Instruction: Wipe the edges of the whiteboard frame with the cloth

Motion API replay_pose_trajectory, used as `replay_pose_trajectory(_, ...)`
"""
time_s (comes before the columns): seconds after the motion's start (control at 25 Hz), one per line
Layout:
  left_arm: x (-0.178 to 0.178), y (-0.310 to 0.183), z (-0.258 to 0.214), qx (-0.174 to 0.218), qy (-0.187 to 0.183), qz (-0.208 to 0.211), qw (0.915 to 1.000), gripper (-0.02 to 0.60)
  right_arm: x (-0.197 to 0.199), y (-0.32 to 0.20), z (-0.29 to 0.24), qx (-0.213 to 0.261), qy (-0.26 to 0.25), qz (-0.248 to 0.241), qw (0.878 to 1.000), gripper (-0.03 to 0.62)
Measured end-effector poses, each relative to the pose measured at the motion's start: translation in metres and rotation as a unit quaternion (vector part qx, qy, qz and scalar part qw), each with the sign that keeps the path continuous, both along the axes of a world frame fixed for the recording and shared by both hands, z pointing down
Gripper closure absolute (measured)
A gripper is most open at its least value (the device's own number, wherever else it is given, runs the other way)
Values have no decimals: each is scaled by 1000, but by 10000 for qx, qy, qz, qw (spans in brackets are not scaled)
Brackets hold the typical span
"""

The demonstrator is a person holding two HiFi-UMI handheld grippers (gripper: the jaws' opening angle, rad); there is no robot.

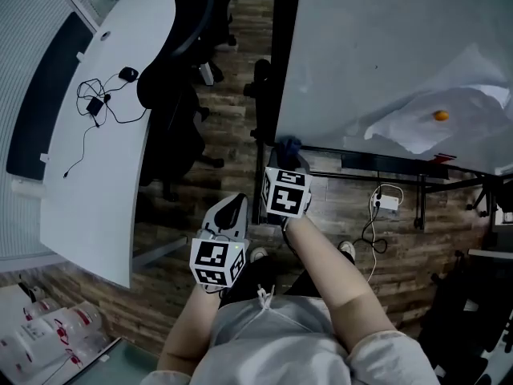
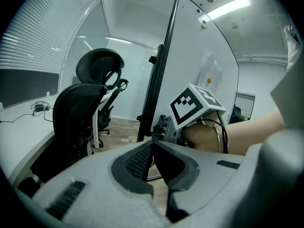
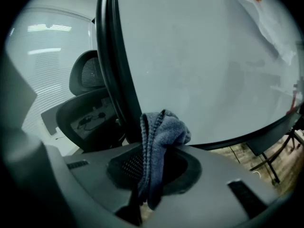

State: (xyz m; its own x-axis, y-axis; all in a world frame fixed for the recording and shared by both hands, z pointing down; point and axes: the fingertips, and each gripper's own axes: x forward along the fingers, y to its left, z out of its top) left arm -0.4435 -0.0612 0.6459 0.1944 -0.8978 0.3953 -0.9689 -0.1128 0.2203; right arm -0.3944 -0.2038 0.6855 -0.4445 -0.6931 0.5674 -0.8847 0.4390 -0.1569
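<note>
- The right gripper (image 3: 151, 161) is clenching its jaws on a blue-grey cloth (image 3: 159, 139), which is bunching up above the jaw tips and hanging down between them.
- In the head view, the cloth (image 1: 288, 144) is sitting at the lower left corner of the whiteboard (image 1: 377, 46), just beside the black frame (image 1: 279, 70). Whether the cloth is touching the frame cannot be told.
- The right gripper view is looking along the frame's (image 3: 111, 56) upright left edge, with the pale board surface spreading out to its right.
- The left gripper (image 2: 153, 148) is keeping its jaws pressed together on nothing. It is hanging lower and to the left of the right gripper, away from the board.
- A black office chair (image 1: 180, 46) is standing left of the frame, beside a curved white desk (image 1: 104, 175) with cables (image 1: 100, 103) lying on it.
</note>
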Motion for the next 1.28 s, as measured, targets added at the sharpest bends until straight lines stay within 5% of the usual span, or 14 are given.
replay_pose_trajectory(0.6, -14, 15, -5, -12, -91, -438, 9990, 563, -25, 30, -16, 163, -373, -1027, 9939, 528)
replay_pose_trajectory(0.88, 29, -5, -17, 106, -78, -369, 9992, 563, 49, 49, -26, 456, 21, -1393, 9892, 528)
replay_pose_trajectory(1.28, 157, -51, -46, 406, 90, 188, 9990, 563, 187, 45, -65, 817, 82, -1372, 9871, 528)
